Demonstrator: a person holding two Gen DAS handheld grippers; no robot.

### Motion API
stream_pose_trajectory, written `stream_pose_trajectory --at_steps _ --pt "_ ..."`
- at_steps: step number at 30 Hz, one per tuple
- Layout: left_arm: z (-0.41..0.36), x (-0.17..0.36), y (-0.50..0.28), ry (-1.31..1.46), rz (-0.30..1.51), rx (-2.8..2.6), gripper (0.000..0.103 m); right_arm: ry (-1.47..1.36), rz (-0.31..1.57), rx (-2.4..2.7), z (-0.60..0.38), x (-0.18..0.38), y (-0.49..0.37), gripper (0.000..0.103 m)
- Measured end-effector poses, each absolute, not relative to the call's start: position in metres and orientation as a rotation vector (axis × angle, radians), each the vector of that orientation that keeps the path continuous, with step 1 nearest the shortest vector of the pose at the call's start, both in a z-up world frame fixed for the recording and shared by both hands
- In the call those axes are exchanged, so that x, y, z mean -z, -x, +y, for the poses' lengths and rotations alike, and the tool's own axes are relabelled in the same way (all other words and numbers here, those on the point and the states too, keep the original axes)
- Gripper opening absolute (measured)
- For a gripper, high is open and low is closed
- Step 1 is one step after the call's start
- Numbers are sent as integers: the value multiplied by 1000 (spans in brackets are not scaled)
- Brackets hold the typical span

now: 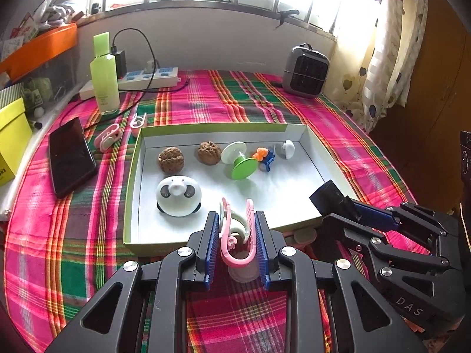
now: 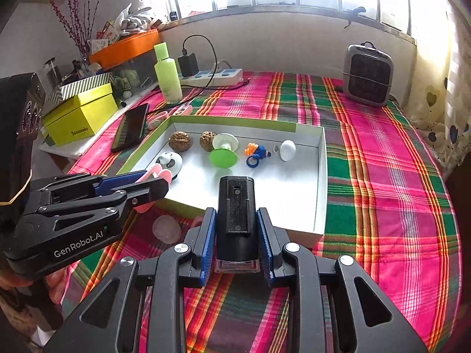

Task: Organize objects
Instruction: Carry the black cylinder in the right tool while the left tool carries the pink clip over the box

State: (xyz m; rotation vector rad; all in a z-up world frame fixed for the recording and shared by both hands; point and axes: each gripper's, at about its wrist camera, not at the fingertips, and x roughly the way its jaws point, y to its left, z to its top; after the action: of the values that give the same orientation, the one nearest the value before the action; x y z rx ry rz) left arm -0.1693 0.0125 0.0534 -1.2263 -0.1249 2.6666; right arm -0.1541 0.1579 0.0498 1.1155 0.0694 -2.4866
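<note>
Pink springy plastic clip (image 1: 235, 235), light and bendy, sits pinched in the left gripper (image 1: 237, 223) at the shallow white cardboard tray's (image 1: 312, 144) 6 o'clock rim. At 4 o'clock, the right gripper (image 2: 237, 226) clamps a black, probably hard, boxy gadget (image 2: 235, 206) by its flat sides.

Left gripper (image 1: 237, 220) at bottom centre clamps a pink clip (image 1: 235, 244); right gripper (image 1: 338, 203) at lower right grips a black block (image 1: 329, 194) over the tray (image 1: 132, 176).

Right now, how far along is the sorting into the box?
Done: walnuts, panda toy, green spool, knit ring and white egg sit in the box. In hand: left gripper holds a pink clip, right gripper a black device. Left: two pink clips on the cloth.
</note>
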Motion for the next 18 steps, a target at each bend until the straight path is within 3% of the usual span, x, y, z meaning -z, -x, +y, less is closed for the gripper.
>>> stream_pose_trajectory --at_steps 18 --pt "17 -44 212 1270 -148 -2657 22 -1181 18 2496 157 -42 206 29"
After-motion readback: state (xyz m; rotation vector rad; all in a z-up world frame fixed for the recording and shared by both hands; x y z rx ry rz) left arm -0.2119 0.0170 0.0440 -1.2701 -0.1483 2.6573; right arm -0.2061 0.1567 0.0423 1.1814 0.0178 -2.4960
